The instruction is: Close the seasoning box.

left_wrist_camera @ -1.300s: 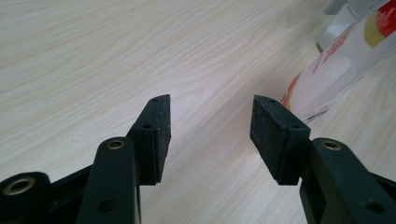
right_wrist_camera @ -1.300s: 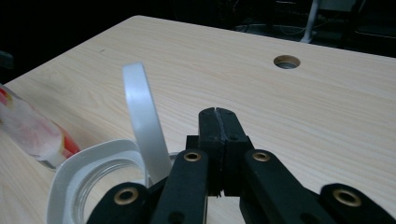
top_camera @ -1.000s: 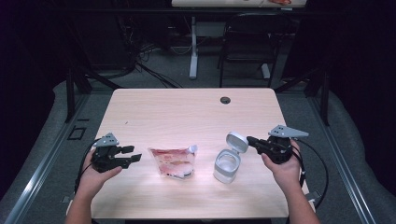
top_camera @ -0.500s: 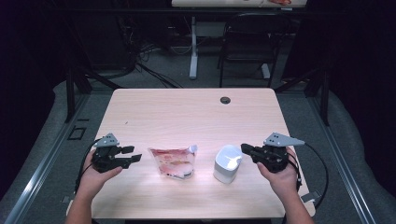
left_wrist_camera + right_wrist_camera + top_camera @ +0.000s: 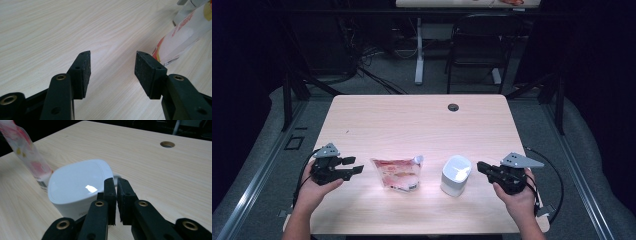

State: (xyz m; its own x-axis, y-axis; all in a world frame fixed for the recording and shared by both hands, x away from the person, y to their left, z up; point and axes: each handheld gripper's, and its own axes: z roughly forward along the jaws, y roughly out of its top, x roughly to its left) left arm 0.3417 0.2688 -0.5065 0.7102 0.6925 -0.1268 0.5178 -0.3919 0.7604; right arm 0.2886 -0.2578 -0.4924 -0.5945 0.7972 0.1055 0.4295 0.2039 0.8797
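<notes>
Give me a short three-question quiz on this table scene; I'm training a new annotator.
1. True or false: the white container's lid is shut.
2. Which gripper has its jaws apart: A left, B right?
3. What lies between the left gripper and the white container?

Key:
1. True.
2. A; the right gripper's jaws are closed on nothing.
3. A red-printed refill pouch, lying flat on the table.

Dark room, grey floor [image 5: 262,150], chair [image 5: 474,50], wooden table [image 5: 412,125]
</notes>
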